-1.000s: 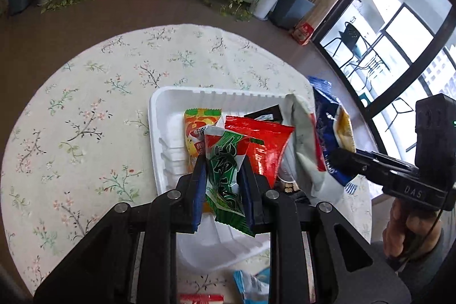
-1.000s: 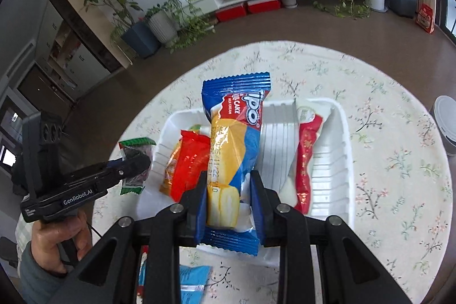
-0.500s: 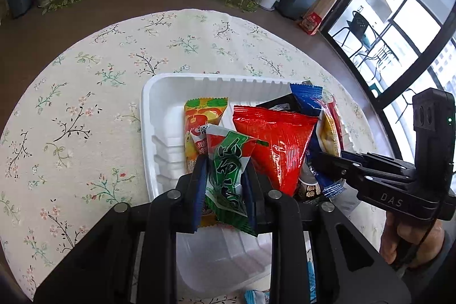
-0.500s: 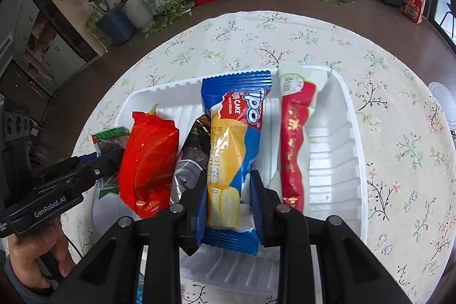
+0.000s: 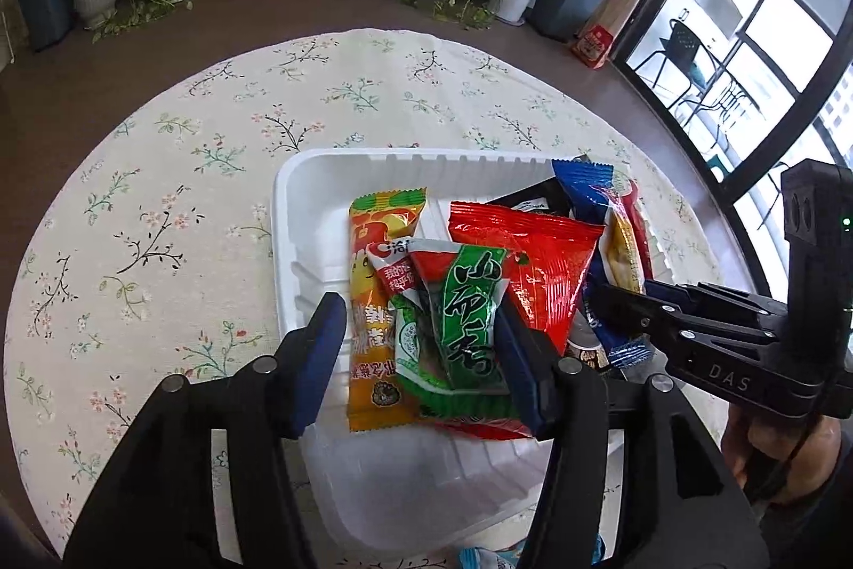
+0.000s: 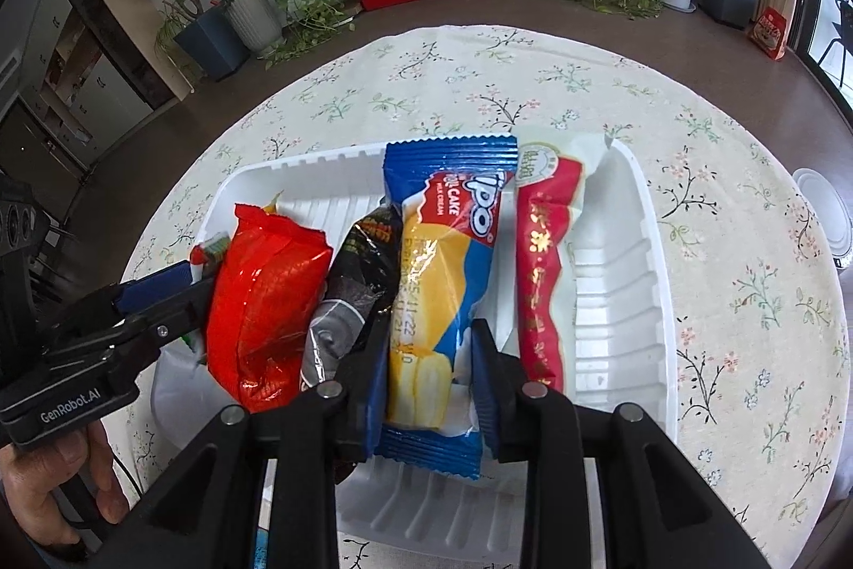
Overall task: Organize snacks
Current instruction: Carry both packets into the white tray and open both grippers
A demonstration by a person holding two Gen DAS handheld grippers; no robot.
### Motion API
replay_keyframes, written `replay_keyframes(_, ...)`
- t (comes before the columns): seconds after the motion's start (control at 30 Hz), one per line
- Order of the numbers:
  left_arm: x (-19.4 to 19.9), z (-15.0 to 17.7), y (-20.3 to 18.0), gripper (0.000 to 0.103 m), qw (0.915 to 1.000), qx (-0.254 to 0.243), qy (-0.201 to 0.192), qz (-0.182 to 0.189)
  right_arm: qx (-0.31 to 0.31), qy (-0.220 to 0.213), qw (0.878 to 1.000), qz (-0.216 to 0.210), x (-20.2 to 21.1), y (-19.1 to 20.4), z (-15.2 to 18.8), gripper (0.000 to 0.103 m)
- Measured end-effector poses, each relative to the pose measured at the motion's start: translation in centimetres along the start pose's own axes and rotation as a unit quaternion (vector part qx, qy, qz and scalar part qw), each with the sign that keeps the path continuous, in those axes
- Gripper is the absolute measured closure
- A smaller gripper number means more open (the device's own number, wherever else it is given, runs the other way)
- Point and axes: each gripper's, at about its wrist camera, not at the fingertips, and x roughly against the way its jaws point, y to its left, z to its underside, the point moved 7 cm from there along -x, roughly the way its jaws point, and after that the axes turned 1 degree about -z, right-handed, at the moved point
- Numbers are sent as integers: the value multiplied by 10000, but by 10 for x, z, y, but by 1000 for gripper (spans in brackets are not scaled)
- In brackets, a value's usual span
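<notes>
L wrist view: left gripper (image 5: pixel 421 345) is spread wide over the near end of the white tray (image 5: pixel 285 217), w/ blue pads well apart. The green pack (image 5: pixel 469 323) lies loose betw. them on top of the pile; its right edge is near or against the right pad (image 5: pixel 514 355), can't tell which, and the left pad (image 5: pixel 325 355) is clear of it. So released, not gripping. Under the green pack sit an orange pack (image 5: pixel 373 302) on the left and a red pack (image 5: pixel 538 259) on the right, all inside the tray. Further right, the right gripper (image 5: pixel 613 302) comes in from the side w/ a blue cake pack (image 5: pixel 586 206) standing on edge. A hand (image 5: pixel 783 451) holds its handle. The tray sits on a round table w/ floral cloth (image 5: pixel 160 195).

R wrist view: right gripper (image 6: pixel 426 355) has both pads pressed on the lower part of the blue cake pack (image 6: pixel 448 259), clamped on it. The pack lies lengthwise in the tray (image 6: pixel 650 302), about mid. Just right of it is a long red-white pack (image 6: pixel 544 275); just left, a dark pack (image 6: pixel 362 281), then the red pack (image 6: pixel 266 302). The left gripper (image 6: pixel 176 297) pokes in at the tray's left side beside the red pack. Its state isn't readable from here. A hand (image 6: pixel 48 494) grips its handle. A white lid (image 6: pixel 826 217) lies on the cloth (image 6: pixel 746 355) at the far right, apart from the tray.
</notes>
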Motion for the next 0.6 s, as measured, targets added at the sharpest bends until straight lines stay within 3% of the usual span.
replay_keyframes(0.33, 21, 2, -8, 42, 9998, -41, -172, 32, 1, -118, 9999, 40, 11, -2, 3, 59)
replay_keyframes(0.4, 29, 4, -10, 31, 9997, -57, -255, 38, -21, -173, 9998, 38, 16, -2, 3, 53)
replay_keyframes(0.53, 50, 9, -13, 20, 9992, -20, -395, 114, -137, -290, 9995, -75, 28, -5, 4, 38)
replay_keyframes(0.6, 64, 12, -15, 4, 9986, -31, -505, 139, -199, -406, 9988, -206, 39, -6, 6, 30)
